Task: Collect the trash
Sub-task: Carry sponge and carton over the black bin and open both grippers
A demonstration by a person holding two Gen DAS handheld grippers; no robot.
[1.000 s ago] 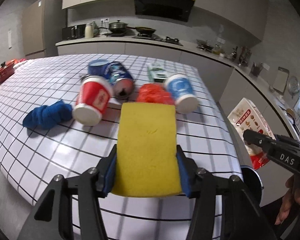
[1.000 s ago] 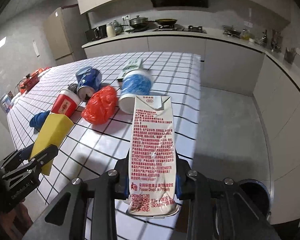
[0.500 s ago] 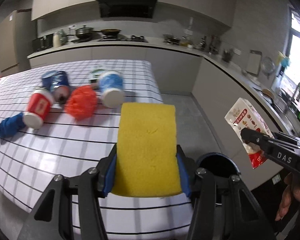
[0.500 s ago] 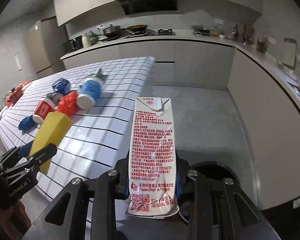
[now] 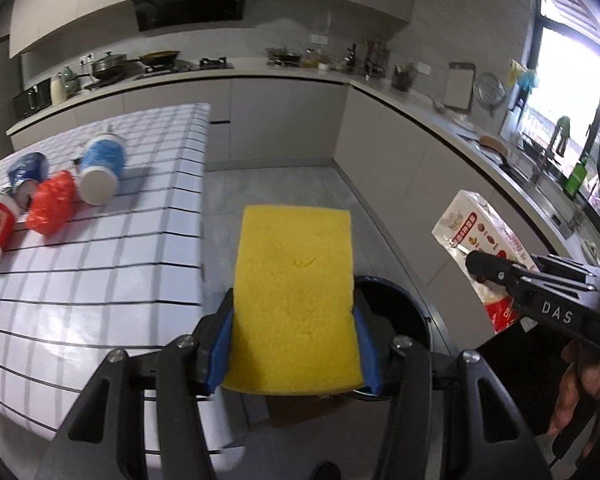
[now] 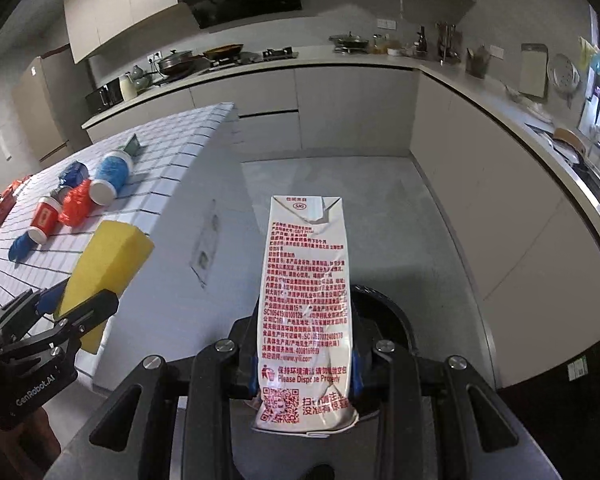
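Yellow sponge [image 5: 296,300] one, carton [image 6: 306,308] one, perhaps three cups [image 5: 100,168]

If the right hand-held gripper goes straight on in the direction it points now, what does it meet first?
Probably the dark trash bin on the floor: the right hand-held gripper, shut on the milk carton, points down toward its opening. Depth is unclear; it could reach the grey floor beyond instead.

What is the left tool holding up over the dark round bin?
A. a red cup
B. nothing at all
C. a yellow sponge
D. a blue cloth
C. The left tool is clamped on the yellow sponge by its blue pads, with the dark bin showing just behind and below it; the cups lie back on the checked table.
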